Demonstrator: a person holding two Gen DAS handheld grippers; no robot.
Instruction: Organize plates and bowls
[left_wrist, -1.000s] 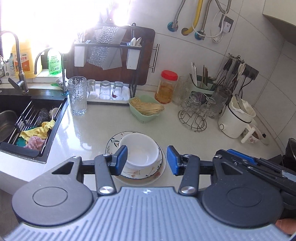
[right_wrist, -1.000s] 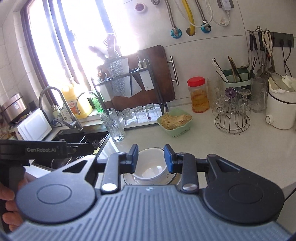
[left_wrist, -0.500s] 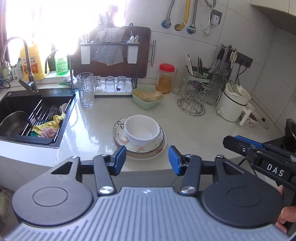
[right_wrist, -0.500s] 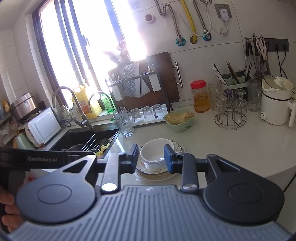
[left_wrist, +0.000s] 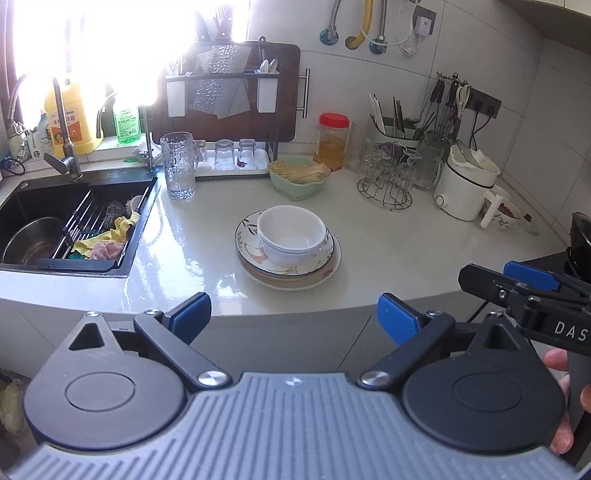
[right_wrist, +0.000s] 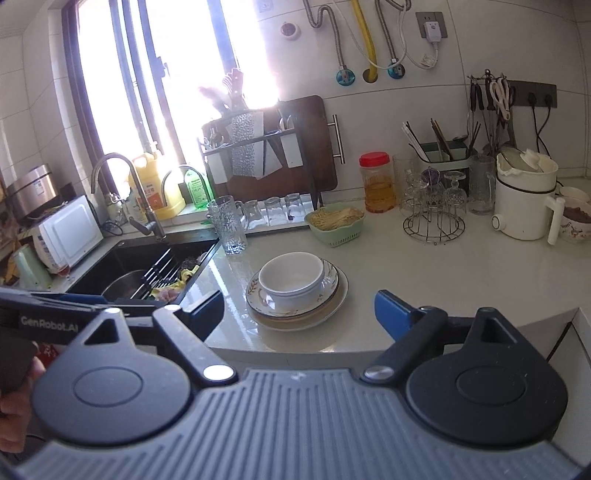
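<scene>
White nested bowls (left_wrist: 291, 236) on stacked plates (left_wrist: 288, 266), farther off than a second ago; left gripper (left_wrist: 293, 317) and right gripper (right_wrist: 299, 314) just opened wide, nothing between the jaws.

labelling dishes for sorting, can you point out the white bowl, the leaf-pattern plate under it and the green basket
white bowl (left_wrist: 295, 240), left wrist view, inner floor of the bowl
leaf-pattern plate (left_wrist: 246, 230), left wrist view, bare left rim
green basket (right_wrist: 338, 234), right wrist view, front outer wall
</scene>
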